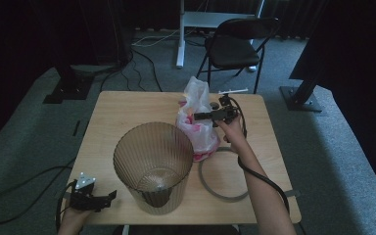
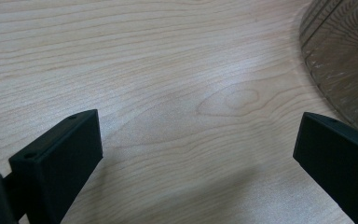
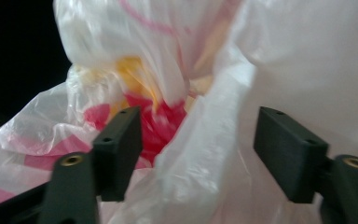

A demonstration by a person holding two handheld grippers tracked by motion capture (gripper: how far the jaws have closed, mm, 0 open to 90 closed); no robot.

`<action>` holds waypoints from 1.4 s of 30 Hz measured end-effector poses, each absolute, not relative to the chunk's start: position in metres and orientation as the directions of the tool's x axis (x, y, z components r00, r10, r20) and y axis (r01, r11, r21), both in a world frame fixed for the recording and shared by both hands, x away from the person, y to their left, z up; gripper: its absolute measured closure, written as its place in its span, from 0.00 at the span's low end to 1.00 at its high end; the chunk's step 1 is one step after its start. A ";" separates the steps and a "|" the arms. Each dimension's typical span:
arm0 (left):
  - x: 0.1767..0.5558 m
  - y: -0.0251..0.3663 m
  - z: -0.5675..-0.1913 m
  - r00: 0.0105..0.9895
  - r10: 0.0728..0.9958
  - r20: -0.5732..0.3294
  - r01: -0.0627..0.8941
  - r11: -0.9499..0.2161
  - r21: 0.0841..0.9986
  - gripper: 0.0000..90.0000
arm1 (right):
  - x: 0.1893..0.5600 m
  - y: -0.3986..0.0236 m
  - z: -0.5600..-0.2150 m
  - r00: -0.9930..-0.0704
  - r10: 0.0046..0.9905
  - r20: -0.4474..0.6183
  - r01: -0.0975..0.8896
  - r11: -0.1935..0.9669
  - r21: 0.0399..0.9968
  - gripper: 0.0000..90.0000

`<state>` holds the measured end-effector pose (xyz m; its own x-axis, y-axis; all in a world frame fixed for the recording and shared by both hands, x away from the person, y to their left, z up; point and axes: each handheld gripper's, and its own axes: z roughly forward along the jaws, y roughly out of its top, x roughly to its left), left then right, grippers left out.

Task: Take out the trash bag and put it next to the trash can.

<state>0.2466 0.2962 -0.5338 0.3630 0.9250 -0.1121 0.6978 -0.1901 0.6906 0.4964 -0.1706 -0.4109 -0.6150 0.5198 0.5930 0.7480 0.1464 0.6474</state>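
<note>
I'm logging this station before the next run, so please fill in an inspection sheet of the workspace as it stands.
Surface: wooden table, bare wood under the left claw.
Job's things: white and red plastic bag standing at the far middle; ribbed translucent bin upright at the near middle; grey ring lying flat to the bin's right.
Clutter: nothing seen.
Grippers: left claw open over bare table near the front left corner; right claw open, with a fold of the bag between its jaws.
Cables: black cable on the floor at the left; more run behind the table.
Surroundings: grey carpet, black folding chair behind the table, dark curtains.
</note>
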 end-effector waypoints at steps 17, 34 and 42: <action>0.247 0.296 -0.534 0.364 0.924 -0.115 0.698 -0.189 0.690 0.01 | 0.483 -0.192 -0.408 -0.641 0.481 0.598 0.724 0.119 0.680 0.16; 0.247 0.296 -0.534 0.364 0.924 -0.115 0.700 -0.190 0.688 0.01 | 0.457 -0.215 -0.406 -0.656 0.483 0.580 0.695 0.088 0.713 0.16; 0.247 0.296 -0.534 0.363 0.924 -0.119 0.700 -0.186 0.689 0.01 | 0.441 -0.224 -0.406 -0.673 0.473 0.569 0.679 0.090 0.728 0.15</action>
<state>0.2468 0.2962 -0.5340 0.3627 0.9243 -0.1189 0.7003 -0.1862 0.6891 0.4415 -0.2239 -0.4064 -0.6728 0.4729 0.5690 0.6792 0.0896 0.7285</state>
